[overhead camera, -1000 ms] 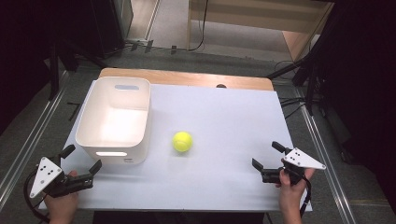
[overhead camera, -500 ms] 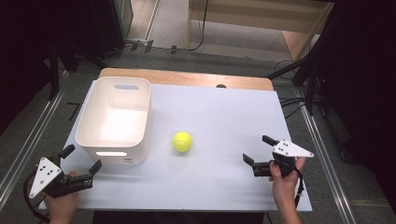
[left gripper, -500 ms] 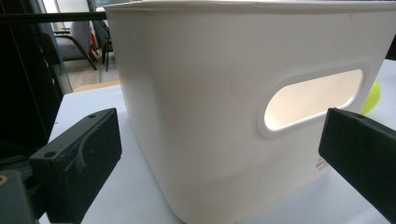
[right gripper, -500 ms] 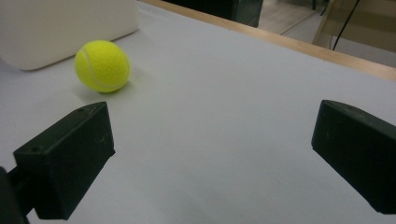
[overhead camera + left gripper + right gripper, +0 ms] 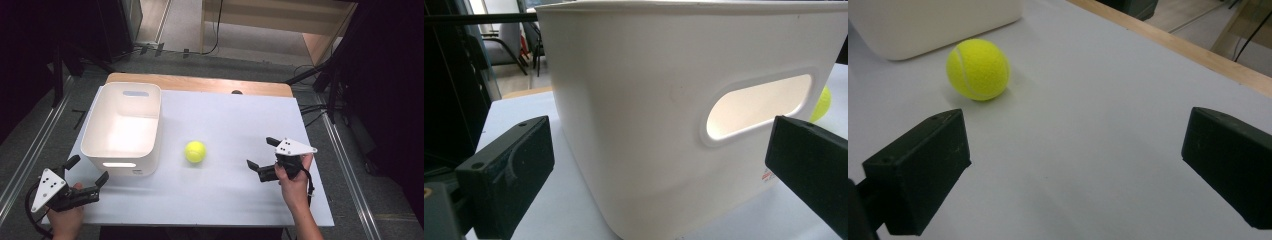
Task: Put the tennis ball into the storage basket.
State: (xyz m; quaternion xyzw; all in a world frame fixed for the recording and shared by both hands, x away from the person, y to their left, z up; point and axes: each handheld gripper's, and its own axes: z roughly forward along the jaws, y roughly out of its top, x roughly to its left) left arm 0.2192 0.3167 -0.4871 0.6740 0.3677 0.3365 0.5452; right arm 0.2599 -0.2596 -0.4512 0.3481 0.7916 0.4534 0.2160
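Note:
A yellow tennis ball (image 5: 195, 151) lies on the white table top (image 5: 225, 115), just right of a white plastic bin (image 5: 121, 87). My right gripper (image 5: 262, 152) stands open a short way right of the ball, jaws pointing at it and nothing between them. In the right gripper view the ball (image 5: 978, 69) sits ahead and to the left of the open gripper (image 5: 1073, 170). My left gripper (image 5: 87, 170) is open at the table's front left corner, facing the bin's near wall (image 5: 649, 100) with its handle slot; a sliver of the ball (image 5: 821, 102) peeks past it.
The bin looks empty inside. A wooden strip (image 5: 200, 84) runs along the table's far edge. Grey floor with metal rails (image 5: 30, 150) flanks both sides, and cables (image 5: 320, 107) lie off the right edge.
My right gripper has moved left and slightly away from the front edge, closing in on the ball. The left gripper, the ball and the bin have stayed put.

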